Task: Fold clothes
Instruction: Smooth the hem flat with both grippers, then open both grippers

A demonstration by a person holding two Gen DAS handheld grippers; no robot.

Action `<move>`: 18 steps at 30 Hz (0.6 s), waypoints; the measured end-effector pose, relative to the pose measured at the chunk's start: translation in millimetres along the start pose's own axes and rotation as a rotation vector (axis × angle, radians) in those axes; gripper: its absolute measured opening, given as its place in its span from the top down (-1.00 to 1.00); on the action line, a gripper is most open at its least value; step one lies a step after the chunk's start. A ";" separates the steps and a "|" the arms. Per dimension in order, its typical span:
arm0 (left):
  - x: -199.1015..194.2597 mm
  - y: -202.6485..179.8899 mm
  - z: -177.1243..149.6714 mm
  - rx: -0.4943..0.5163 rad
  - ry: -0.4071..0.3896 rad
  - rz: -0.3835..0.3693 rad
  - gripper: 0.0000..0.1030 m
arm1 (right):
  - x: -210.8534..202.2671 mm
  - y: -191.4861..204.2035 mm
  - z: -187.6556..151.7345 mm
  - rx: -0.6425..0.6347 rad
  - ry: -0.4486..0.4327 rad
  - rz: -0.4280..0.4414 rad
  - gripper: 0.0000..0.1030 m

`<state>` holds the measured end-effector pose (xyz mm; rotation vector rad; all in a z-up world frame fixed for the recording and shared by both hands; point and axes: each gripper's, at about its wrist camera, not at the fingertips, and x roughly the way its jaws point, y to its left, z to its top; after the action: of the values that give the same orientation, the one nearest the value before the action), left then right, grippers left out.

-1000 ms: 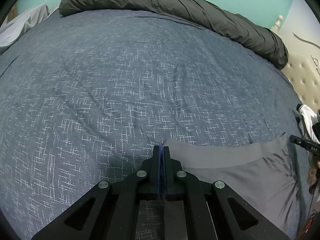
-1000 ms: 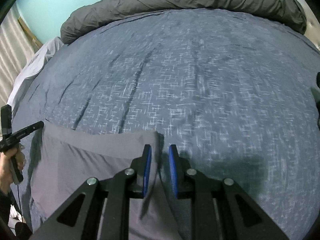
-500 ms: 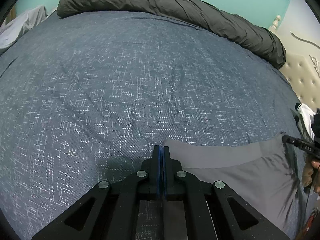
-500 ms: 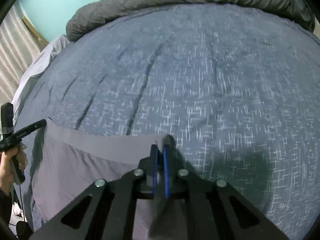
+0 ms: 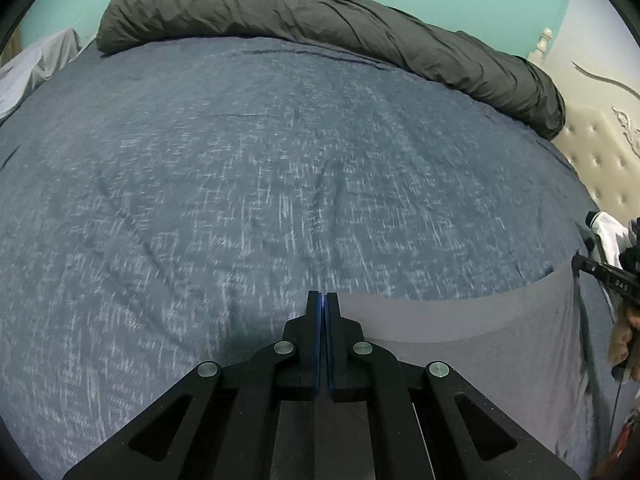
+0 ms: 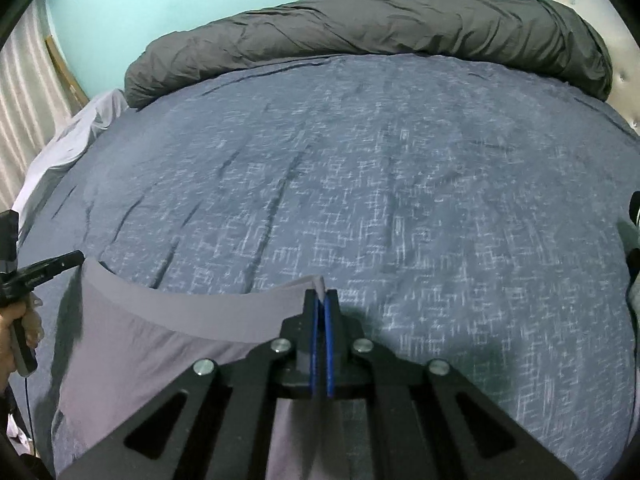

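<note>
Left wrist view: a rolled dark grey duvet [image 5: 340, 36] lies along the far edge of the blue patterned bedspread [image 5: 240, 180], with a tufted headboard [image 5: 600, 160] at its right end. Nothing blocks the open bedspread ahead. The grey garment [image 5: 460, 352], smooth with a wide flat band along its top edge, lies at the near edge of the bedspread. The left gripper [image 5: 322, 300] is clamped on one top corner, the right gripper [image 6: 321, 296] pinches the other, the band sagging between them.
</note>
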<state>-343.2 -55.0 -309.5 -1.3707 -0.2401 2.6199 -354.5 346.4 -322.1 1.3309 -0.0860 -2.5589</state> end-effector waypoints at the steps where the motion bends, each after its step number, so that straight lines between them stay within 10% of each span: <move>1: 3.5 0.2 3.6 -0.001 0.007 -0.001 0.98 | 1.8 -1.7 1.6 -0.002 0.004 -0.008 0.96; 18: 49.0 12.3 22.7 -0.013 0.025 -0.001 1.00 | 66.8 -25.0 16.1 0.034 0.067 -0.035 0.95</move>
<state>-390.4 -57.2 -338.5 -1.4062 -0.2543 2.6028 -409.1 352.6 -370.3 1.4413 -0.0951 -2.5503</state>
